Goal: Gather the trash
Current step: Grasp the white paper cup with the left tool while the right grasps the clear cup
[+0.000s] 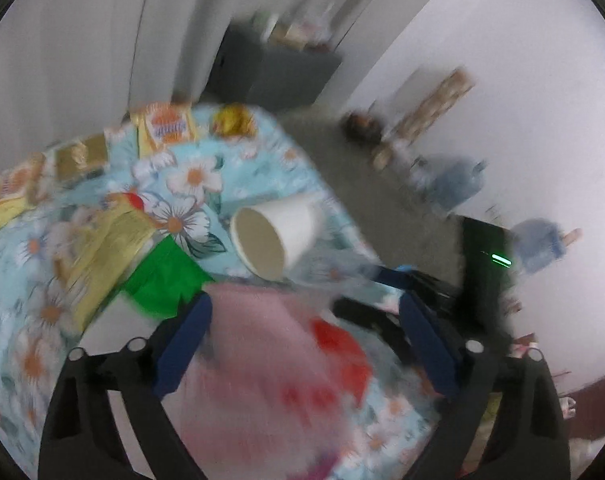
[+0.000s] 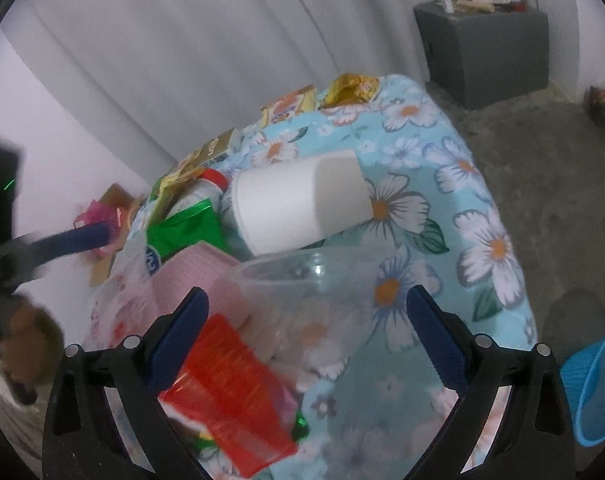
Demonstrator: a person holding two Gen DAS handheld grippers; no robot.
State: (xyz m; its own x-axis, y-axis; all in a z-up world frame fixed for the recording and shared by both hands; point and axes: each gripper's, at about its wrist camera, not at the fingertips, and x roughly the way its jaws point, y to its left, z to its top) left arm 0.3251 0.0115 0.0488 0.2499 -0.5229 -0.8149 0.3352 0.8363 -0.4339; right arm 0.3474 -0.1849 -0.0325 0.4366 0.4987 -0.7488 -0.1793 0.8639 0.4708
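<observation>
Both grippers, left point(image 1: 302, 344) and right point(image 2: 302, 336), hang wide and empty over the tabletop point(image 2: 454, 152) litter, cup point(image 2: 298, 204) tipped over, ready for picking.

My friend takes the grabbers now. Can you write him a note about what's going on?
Left gripper: open, nothing held, over the pink wrapper.
Right gripper: open, nothing held, over the clear plastic cup.
On the floral cloth: tipped white paper cup, red cup, green packet, snack wrappers along the far edge.
Done: nothing visibly collected.
Left: all of it. A blue basket sits beside the table.
</observation>
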